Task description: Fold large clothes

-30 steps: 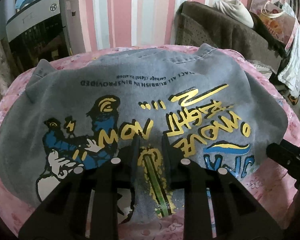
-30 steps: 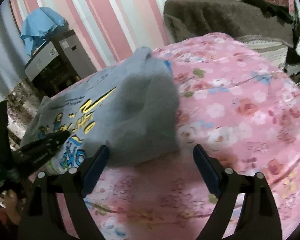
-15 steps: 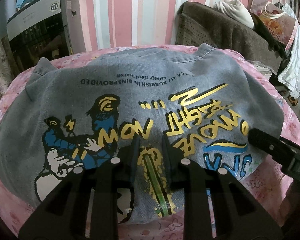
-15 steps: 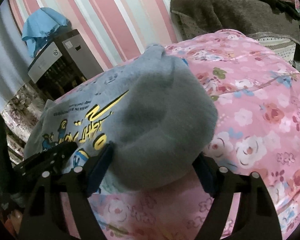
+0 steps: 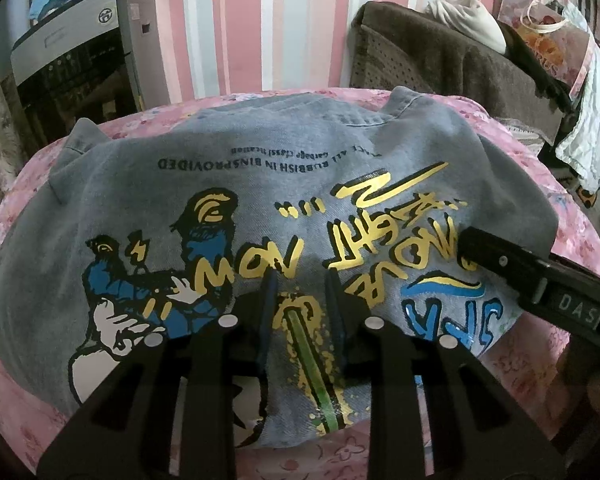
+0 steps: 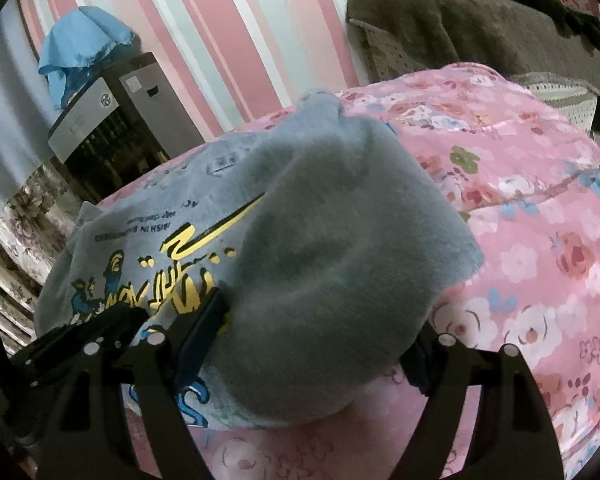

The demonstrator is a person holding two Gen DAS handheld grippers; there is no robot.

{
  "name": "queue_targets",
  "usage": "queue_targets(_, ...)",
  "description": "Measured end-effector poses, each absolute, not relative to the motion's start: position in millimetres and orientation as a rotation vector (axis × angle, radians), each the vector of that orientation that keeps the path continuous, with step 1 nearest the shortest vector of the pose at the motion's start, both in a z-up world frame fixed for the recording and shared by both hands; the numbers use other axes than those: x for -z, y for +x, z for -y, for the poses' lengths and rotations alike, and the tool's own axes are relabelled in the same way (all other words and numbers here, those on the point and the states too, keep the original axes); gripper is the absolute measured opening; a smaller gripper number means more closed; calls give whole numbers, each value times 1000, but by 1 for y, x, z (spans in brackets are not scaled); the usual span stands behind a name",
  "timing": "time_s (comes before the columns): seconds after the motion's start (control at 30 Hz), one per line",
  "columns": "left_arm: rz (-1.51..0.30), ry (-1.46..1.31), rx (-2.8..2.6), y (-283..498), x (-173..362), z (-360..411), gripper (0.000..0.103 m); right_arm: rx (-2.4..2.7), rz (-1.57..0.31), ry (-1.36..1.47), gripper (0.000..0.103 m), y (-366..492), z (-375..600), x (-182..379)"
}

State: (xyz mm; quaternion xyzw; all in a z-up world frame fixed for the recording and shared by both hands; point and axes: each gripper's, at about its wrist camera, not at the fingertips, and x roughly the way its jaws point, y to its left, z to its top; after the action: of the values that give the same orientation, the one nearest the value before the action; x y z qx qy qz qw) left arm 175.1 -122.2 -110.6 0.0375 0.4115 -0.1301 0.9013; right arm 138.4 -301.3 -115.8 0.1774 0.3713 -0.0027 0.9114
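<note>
Left wrist view: the left gripper (image 5: 302,312) stands narrow, its two fingers (image 5: 269,312) pressed into the near hem of a grey denim jacket (image 5: 260,184), with a raised ridge of the printed cloth pinched between them. The jacket lies spread ahead of this gripper on a pink floral cover (image 5: 572,216), its back print (yellow lettering, a blue and white cartoon figure) facing up and its collar end at the far side. To the right of the left gripper, one dark finger of the right gripper (image 5: 500,258) reaches in over the jacket's right edge. Beyond the cover stand a striped pink wall (image 5: 260,28), a grey appliance (image 5: 80,52) at far left and a brown draped seat (image 5: 452,60) at far right.

Right wrist view: the right gripper (image 6: 312,336) stands wide, with a rounded, folded-over bulge of the jacket (image 6: 324,264) lying between its fingers (image 6: 202,332). The left finger lies against the cloth; whether the right one touches it cannot be told, as the cloth hides its tip. To the left of this gripper part of the left gripper (image 6: 88,336) shows over the print. The floral cover (image 6: 540,208) spreads to the right.
</note>
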Motion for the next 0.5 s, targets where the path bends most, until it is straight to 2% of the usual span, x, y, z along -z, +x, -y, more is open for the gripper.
queue_targets(0.13,-850,83,266,175,111,123,24,-3,-748,374,78,135,303,116)
queue_targets(0.27,-847,93,263,174,111,125,24,-1,-732,374,70,133,305,114)
queue_targets(0.5,-844,100,261,172,111,127,24,0,-734,372,69,133,304,114)
